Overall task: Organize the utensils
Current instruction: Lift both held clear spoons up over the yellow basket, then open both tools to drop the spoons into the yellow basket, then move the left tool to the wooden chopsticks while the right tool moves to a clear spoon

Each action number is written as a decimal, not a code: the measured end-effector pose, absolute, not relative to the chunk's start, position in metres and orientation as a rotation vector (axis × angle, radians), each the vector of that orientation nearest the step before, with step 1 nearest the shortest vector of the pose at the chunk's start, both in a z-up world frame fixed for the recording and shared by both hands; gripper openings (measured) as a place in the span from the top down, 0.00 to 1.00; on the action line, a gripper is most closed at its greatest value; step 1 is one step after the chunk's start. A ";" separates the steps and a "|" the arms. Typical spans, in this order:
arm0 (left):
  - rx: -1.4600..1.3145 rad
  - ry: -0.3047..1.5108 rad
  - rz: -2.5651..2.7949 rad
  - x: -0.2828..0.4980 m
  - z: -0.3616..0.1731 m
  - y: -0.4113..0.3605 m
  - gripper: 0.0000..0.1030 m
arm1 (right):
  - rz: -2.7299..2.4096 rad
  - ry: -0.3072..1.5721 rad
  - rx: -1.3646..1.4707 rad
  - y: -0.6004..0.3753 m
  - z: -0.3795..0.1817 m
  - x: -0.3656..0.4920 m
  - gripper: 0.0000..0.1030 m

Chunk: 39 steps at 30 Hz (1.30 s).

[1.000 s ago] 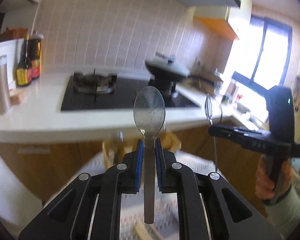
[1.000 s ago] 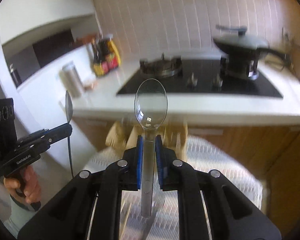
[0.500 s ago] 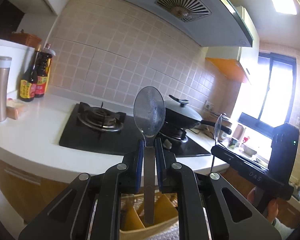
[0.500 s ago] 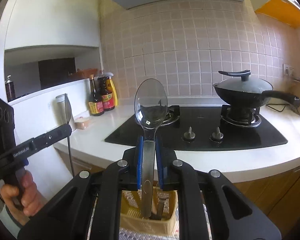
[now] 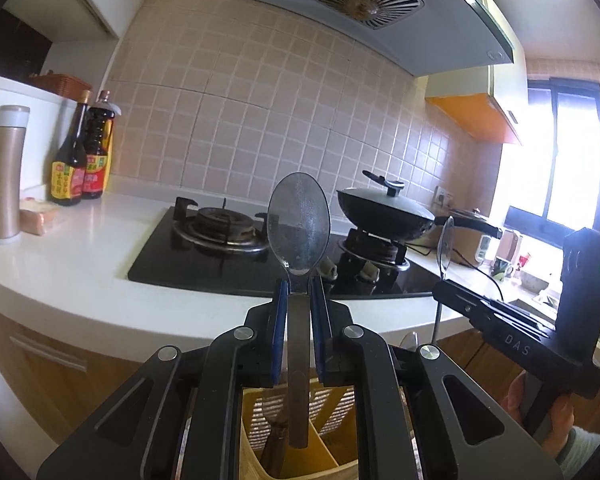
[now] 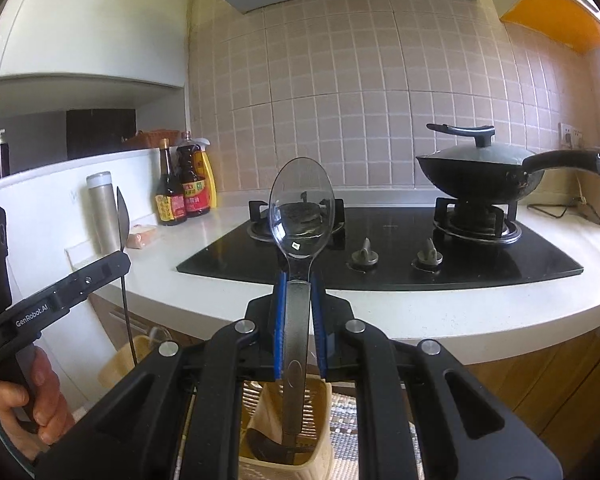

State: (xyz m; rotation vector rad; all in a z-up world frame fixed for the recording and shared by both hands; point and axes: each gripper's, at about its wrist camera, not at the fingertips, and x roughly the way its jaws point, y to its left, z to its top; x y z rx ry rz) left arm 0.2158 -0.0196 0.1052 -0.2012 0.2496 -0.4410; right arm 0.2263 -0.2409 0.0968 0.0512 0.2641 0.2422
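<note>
My left gripper [image 5: 299, 286] is shut on a metal spoon [image 5: 299, 225], bowl up, handle hanging down over a yellow divided utensil holder [image 5: 332, 448]. My right gripper [image 6: 299, 280] is shut on a clear plastic spoon [image 6: 302, 212], bowl up, its handle reaching down into the same holder [image 6: 320, 400], where a dark utensil [image 6: 268, 446] lies. The right gripper and its spoon show at the right of the left wrist view [image 5: 444, 276]. The left gripper and its spoon show at the left of the right wrist view [image 6: 122, 256].
A white counter [image 6: 480, 312] carries a black gas hob [image 6: 380, 252], a lidded wok [image 6: 480, 172], sauce bottles [image 6: 184, 188] and a steel flask [image 6: 102, 212]. Wooden cabinet fronts [image 5: 56, 372] lie below. The holder stands on a patterned cloth [image 6: 344, 436].
Both cameras have tilted upward: the counter and hob dropped in view, the wall and hood appeared. Both spoons stay gripped, and the holder now sits right under the handles.
</note>
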 end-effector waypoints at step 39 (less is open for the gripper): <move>-0.091 0.553 -0.532 0.083 0.103 0.009 0.57 | 0.227 0.859 0.065 -0.236 0.080 0.111 0.57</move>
